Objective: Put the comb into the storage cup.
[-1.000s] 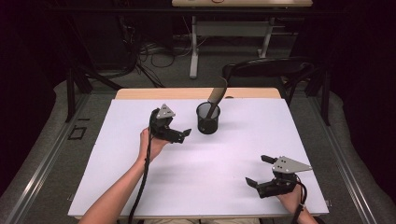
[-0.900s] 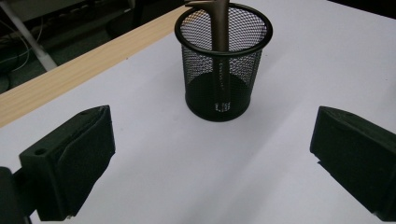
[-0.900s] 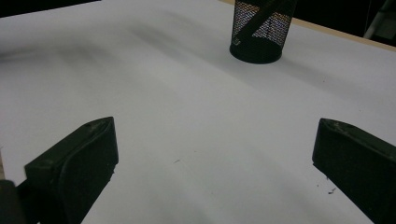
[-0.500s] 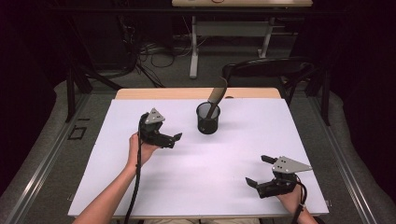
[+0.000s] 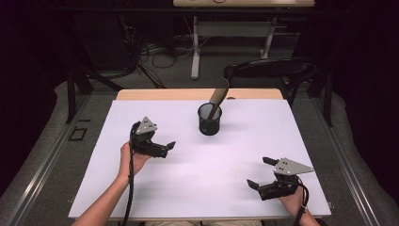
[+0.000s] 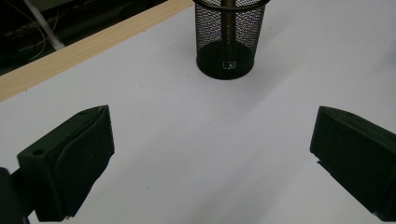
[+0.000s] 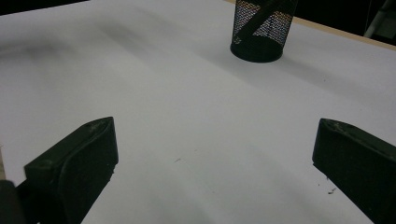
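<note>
Dark room, white table top [image 5: 197, 188] under my grippers. Left gripper [image 5: 165, 147] jaws spread wide, holding nothing, aimed at black mesh cup [image 5: 210, 119] ahead, well apart. Brown-handled tool [image 5: 217, 98] stands tilted inside cup. Right gripper [image 5: 261, 172] wide open, empty, cup far off ahead. I judge step as approach for pull-out. Next: close distance, raise above rim, pinch handle.
</note>
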A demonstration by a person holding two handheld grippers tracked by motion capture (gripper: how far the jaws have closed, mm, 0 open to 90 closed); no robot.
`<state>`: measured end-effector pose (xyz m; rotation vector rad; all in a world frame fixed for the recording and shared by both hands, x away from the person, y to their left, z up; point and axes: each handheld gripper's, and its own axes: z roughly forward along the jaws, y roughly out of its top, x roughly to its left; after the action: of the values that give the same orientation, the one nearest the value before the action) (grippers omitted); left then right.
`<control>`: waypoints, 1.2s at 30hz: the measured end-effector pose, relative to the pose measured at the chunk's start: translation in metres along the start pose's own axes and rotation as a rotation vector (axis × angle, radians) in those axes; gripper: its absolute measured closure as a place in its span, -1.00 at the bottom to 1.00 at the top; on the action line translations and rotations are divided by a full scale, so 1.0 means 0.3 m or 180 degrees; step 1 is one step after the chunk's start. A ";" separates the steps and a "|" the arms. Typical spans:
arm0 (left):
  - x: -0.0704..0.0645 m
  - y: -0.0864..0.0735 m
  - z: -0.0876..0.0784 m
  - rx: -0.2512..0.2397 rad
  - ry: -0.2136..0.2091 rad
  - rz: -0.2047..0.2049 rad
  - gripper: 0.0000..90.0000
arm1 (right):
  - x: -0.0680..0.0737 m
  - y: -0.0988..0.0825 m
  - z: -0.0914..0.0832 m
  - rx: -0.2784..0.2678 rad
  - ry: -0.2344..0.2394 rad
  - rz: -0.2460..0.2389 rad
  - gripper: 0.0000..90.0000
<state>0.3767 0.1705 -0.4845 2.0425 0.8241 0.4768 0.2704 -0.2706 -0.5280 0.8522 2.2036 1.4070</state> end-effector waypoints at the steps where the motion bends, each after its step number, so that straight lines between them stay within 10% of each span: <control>1: -0.002 -0.005 -0.004 -0.0001 0.0002 -0.0005 -1.00 | 0.000 0.000 0.000 0.0000 -0.0003 0.0002 -1.00; 36: -0.050 -0.187 -0.148 -0.0045 0.0199 -0.0151 -1.00 | -0.001 -0.002 -0.001 0.0012 -0.0008 0.0002 -1.00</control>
<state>0.3186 0.2088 -0.5068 1.9993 0.9021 0.5206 0.2702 -0.2711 -0.5285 0.8554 2.2049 1.4016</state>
